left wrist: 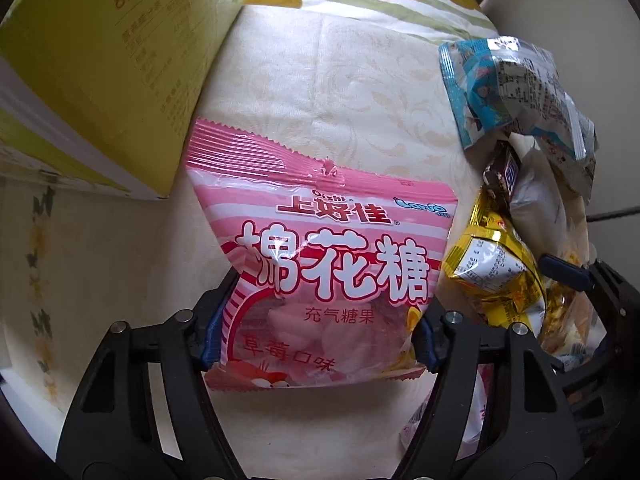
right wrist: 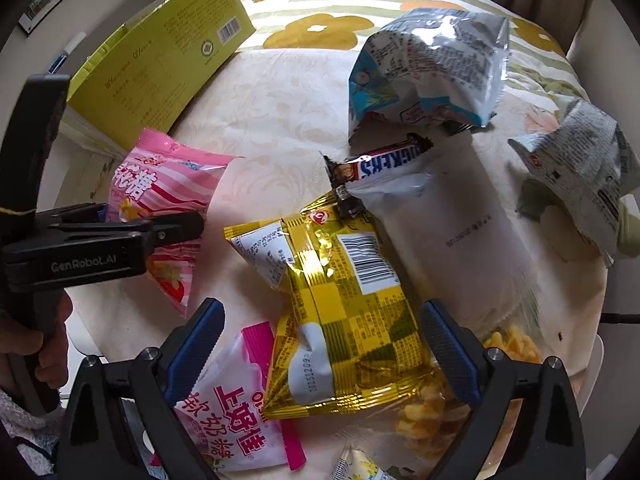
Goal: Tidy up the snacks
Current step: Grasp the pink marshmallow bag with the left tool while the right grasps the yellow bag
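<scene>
The snacks lie on a cream cloth [left wrist: 320,92] with a pale leaf pattern. At its far edge lies fabric [right wrist: 320,28] with green stripes and orange flowers. A yellow-green box [left wrist: 100,60] with printed text and a barcode stands at the far left of the cloth.

The left gripper [left wrist: 316,332] points steeply down at the cloth. Its blue pads [left wrist: 211,340] press both sides of the pink bag [left wrist: 320,280], so the jaws are clenched on it; the film bulges between them. In the right wrist view the same gripper enters from the left, held by a hand [right wrist: 44,344], with the pink bag under its fingers.

The right gripper [right wrist: 320,356] also points steeply down. Its jaws stand wide apart, one pad [right wrist: 196,344] on each side of the gold bag [right wrist: 344,320]. The pads do not appear to press the bag.

The pink bag is striped pink and white, with large white characters outlined in red. It lies left of the snack pile, near the box. The gold bag is shiny yellow foil with a barcode label, lying back side up in the middle of the pile. A Snickers bar [right wrist: 384,160] lies just beyond it. A white pouch [right wrist: 460,232] lies to the right, under the gold bag's edge. A blue and silver bag [right wrist: 428,68] lies crumpled at the far side. A grey bag [right wrist: 580,176] lies at the far right. A pink and white bag [right wrist: 228,404] lies near the left pad of the right gripper.
</scene>
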### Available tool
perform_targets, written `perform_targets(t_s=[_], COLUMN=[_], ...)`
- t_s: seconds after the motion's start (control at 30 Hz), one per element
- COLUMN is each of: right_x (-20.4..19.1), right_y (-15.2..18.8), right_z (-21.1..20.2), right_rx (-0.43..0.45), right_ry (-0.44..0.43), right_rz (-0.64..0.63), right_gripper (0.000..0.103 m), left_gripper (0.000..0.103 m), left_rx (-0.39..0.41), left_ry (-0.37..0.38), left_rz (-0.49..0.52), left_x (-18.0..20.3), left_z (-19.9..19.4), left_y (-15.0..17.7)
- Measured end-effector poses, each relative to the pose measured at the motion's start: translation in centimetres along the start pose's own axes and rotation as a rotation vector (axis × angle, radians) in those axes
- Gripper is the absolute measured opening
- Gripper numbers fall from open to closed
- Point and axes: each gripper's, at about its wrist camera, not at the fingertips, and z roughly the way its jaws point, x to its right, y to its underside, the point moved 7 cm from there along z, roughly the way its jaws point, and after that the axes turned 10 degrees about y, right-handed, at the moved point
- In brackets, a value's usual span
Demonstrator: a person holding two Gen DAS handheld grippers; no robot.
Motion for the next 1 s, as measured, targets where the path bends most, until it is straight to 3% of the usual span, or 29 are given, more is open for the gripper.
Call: perform_targets(t_s=[0.13,0.27,0.37,0.7,1.0], right_x=[-0.3,-0.2,-0.2,-0.5,-1.6], right_y=[-0.4,-0.7,-1.1,-1.1,-1.2], right_z=[0.6,1.2,1.9,2.3,-0.2], right_rx=[-0.003,-0.019,-0.023,-0.013,0.016], right_ry=[0.000,0.029,0.047,0.076,-0.015], right_rz=[-0.010,-0.018,-0.016,-0.043,-0.009], right_gripper=[0.097,0.076,0.068,0.056,0.048], left_gripper=[0.066,0.066,0.066,0.066,0.066], left_rx=[0.002,0.007,0.001,0.022,0.104], left_ry=[0.004,0.015,0.008,-0.002,-0.011], left_rz=[-0.003,0.006,0.027,0.031,0.037], left_x=[0.0,-0.2,0.1,0.6,1.1], left_z=[-0.5,-1.2,-1.3,-1.9,-6.3], left_y=[0.1,0.3,0.4,-0.1,0.3])
